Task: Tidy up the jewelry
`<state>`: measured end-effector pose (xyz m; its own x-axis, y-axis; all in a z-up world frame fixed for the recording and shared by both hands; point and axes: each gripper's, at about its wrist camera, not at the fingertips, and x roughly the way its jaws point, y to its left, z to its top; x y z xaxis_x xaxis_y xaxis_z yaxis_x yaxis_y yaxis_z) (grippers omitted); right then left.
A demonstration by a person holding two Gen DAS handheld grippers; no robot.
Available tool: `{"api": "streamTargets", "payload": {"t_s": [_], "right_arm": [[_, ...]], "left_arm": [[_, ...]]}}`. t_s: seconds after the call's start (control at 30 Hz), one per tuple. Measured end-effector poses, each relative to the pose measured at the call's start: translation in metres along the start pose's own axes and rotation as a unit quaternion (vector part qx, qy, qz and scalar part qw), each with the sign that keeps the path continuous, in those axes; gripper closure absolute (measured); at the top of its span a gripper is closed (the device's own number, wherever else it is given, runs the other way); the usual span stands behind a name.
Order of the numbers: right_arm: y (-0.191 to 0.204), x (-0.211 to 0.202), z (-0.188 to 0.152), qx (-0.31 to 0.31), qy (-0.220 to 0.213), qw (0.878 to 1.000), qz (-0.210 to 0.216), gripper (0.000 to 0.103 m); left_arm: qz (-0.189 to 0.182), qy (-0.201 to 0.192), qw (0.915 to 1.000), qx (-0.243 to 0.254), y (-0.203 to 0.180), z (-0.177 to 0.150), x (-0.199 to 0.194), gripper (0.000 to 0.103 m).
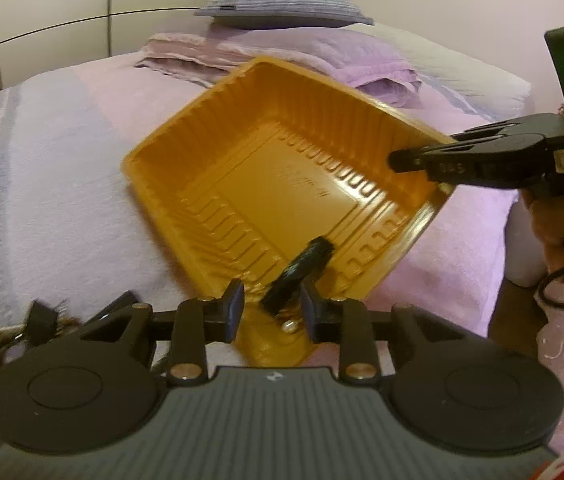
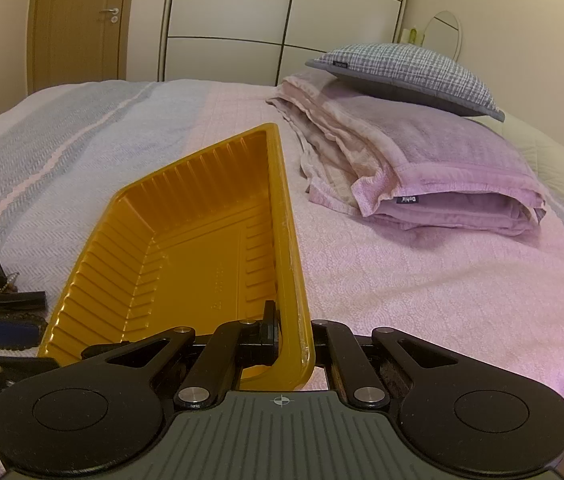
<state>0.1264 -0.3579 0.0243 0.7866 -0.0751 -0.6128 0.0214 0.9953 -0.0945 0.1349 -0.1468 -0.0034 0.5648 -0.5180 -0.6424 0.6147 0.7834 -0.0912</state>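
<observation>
The left gripper (image 1: 269, 304), jaws parted, frames a black hair clip (image 1: 298, 272) angling into the tray's (image 1: 209, 120) near corner (right gripper (image 2: 282, 334) clamps its rim).

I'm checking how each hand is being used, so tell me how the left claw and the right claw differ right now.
The left claw is open, its fingers apart around a black item lying in the tray; the right claw is shut on the rim of the gold tray. The left hovers at the tray's near corner; the right pinches its side edge. Both are black two-finger claws over the bed.
</observation>
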Motion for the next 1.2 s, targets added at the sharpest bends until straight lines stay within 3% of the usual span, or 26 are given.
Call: {"api": "streamTargets", "payload": {"t_s": [0.33, 0.6, 0.77, 1.0, 1.2], "right_arm": [[0.0, 0.0, 0.0, -0.001, 0.001, 1.0, 0.0, 0.099], [0.0, 0.001, 0.001, -0.003, 0.004, 1.0, -0.001, 0.099], [0.0, 0.002, 0.001, -0.002, 0.005, 1.0, -0.002, 0.099], [-0.001, 0.003, -0.001, -0.003, 0.007, 1.0, -0.003, 0.099], [0.0, 0.003, -0.001, -0.002, 0.006, 1.0, -0.003, 0.099]], "left_arm": [[0.097, 0.028, 0.9948, -0.008, 0.048, -0.035, -0.019, 0.076], [0.061, 0.043, 0.9956, 0.056, 0.044, -0.03, 0.0, 0.076], [0.04, 0.071, 0.9924, 0.093, 0.043, -0.03, 0.02, 0.085], [0.019, 0.101, 0.9894, 0.103, 0.044, -0.032, 0.028, 0.094], [0.02, 0.083, 0.9919, 0.094, 0.041, -0.029, 0.009, 0.097]]}}
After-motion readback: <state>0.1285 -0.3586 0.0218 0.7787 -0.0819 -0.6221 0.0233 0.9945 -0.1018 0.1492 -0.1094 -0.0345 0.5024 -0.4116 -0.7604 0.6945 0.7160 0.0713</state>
